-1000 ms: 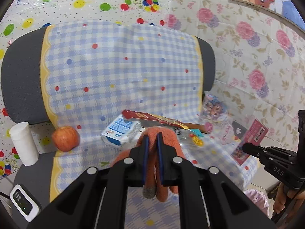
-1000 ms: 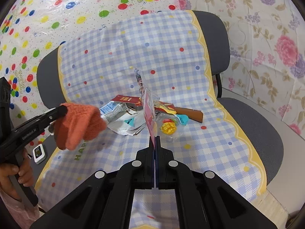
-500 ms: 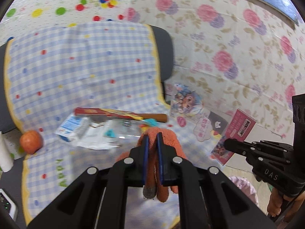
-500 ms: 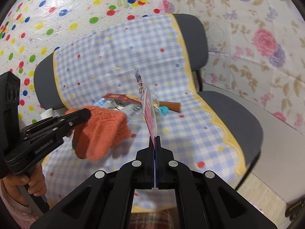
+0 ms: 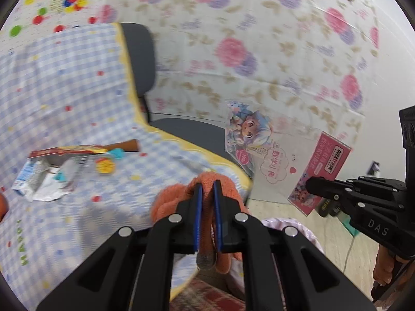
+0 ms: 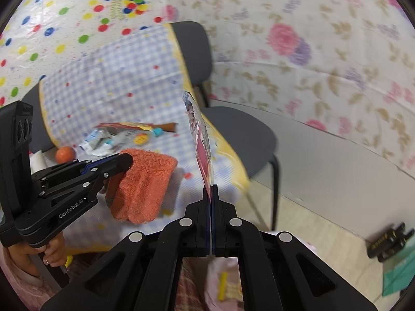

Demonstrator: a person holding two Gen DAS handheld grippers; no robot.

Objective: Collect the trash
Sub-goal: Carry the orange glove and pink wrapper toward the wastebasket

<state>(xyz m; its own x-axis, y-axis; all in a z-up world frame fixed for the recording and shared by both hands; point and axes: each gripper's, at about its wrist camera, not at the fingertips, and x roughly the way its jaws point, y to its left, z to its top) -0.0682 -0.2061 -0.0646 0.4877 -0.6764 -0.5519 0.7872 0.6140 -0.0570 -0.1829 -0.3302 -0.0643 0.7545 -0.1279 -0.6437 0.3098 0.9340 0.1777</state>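
Both loads have swung off the chair (image 6: 241, 129): our left hand-held gripper (image 5: 207, 194) stays clamped on the orange cloth (image 6: 145, 181), our right hand-held gripper (image 6: 210, 191) on the clear cartoon wrapper (image 5: 262, 153), so we judge a drop is near. More wrappers (image 6: 122, 137) remain on the seat, and the pink bag (image 6: 223, 280) below is mostly hidden, everything motion-blurred.

Fuzzy orange cloth (image 6: 145, 178) — glossy wrapper (image 5: 272, 160).

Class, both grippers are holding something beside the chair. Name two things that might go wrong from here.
The right gripper pinches the flat pink cartoon-printed wrapper only by its bottom edge, so it may slip out. The left gripper holds a fuzzy orange glove that hangs loose; it might snag the blue checked chair cover.
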